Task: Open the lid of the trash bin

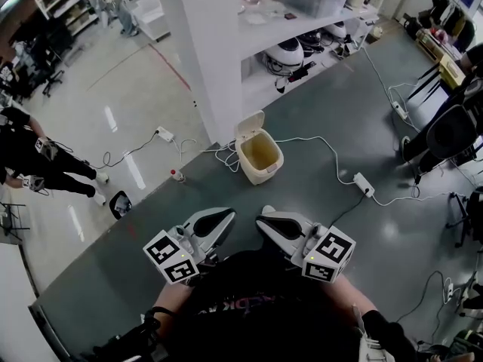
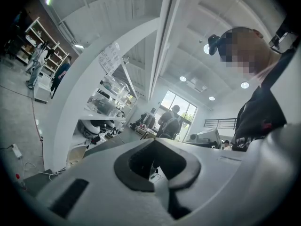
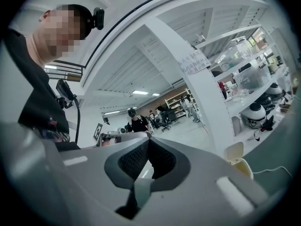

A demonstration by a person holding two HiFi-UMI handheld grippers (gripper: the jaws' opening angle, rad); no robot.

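The trash bin [image 1: 259,157] stands on the grey floor mat [image 1: 151,262] in the middle distance, just right of a white pillar [image 1: 207,51] and near the front of a white shelf unit [image 1: 302,21]. A white cable [image 1: 321,148] loops from behind the bin off to the right and ends at a power strip [image 1: 364,185]. A second power strip [image 1: 164,134] lies to the left on the pale floor. Open mat lies between the bin and the grippers.

The bin is cream and squarish, and its lid [image 1: 250,124] is tipped up at the far left edge. Its inside looks yellowish, and what it holds cannot be told.

At the near edge, the left gripper [image 1: 229,215] and the right gripper [image 1: 261,219] point toward the bin, well apart from it. Each has its jaws pressed together on nothing. Folding chairs [image 1: 451,133] stand far right.
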